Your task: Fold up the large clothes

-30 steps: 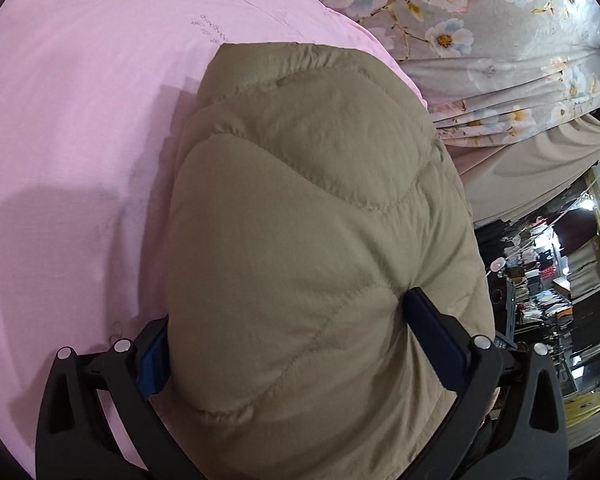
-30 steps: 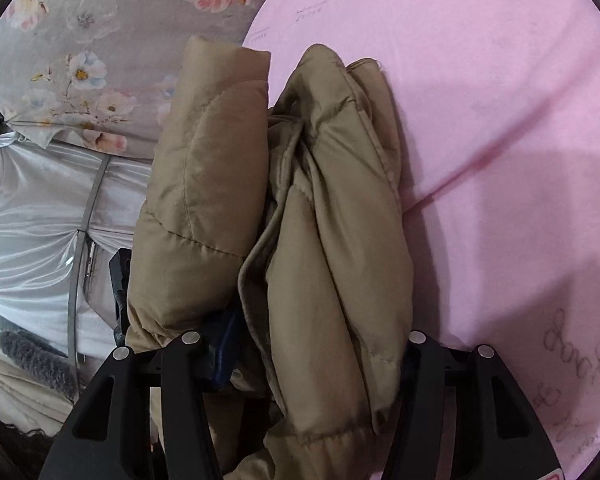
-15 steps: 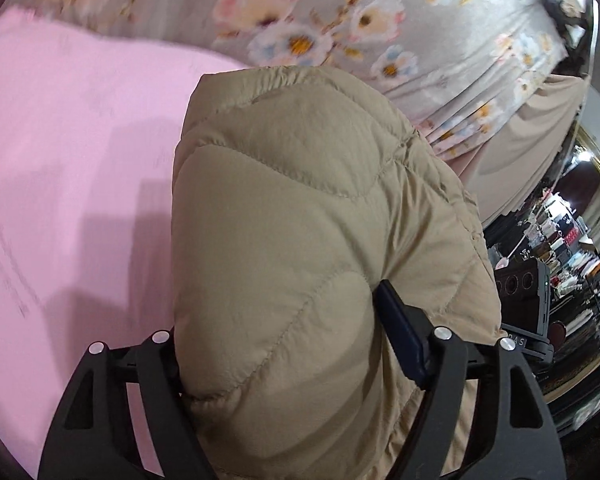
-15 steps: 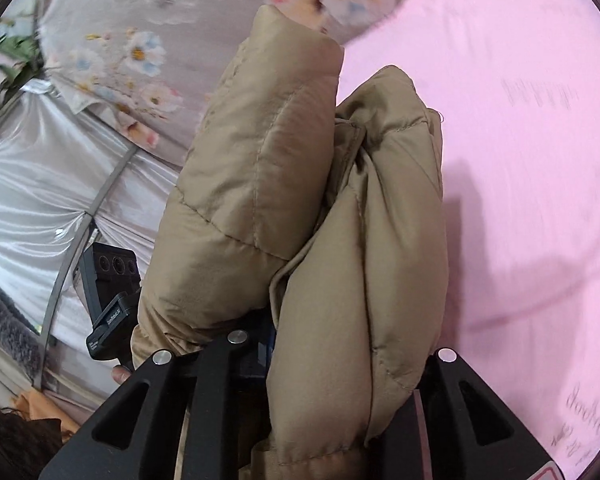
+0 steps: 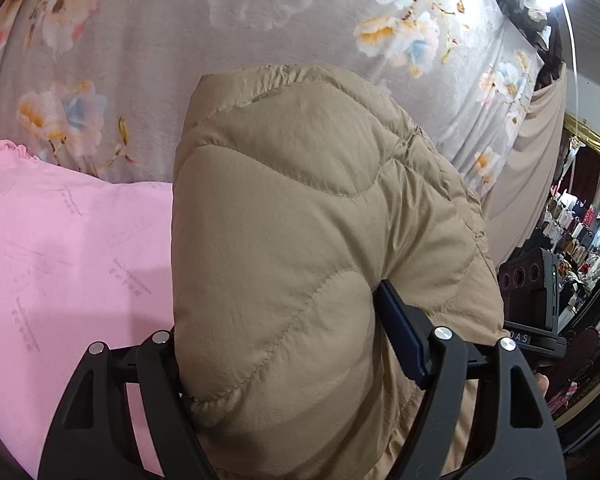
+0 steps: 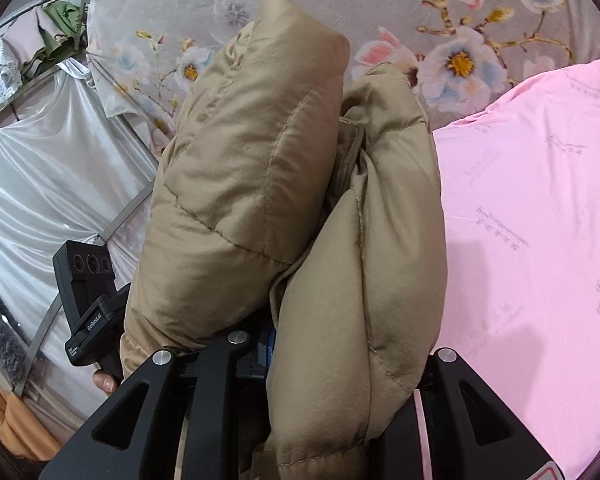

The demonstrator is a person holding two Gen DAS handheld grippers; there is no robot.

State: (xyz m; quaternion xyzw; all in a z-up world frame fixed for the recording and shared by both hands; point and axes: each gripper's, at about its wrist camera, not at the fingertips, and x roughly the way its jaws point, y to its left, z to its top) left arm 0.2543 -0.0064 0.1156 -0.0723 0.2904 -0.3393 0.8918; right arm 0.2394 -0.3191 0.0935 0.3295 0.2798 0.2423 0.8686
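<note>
Since a second ago, both hand-held grippers have lifted the tan puffer jacket [image 5: 308, 240] up off the pink sheet [image 5: 68, 248], and the floral curtain [image 5: 260, 40] now fills more of each view. We see the left hand-held gripper [image 5: 276, 344] pinching a thick quilted fold that bulges ahead of it and blocks most of its view. The right hand-held gripper [image 6: 340, 344] clamps a narrower bunch of the jacket [image 6: 364, 264]; another padded roll stands just left of it. A white satin drape [image 6: 40, 184] hangs further left.
</note>
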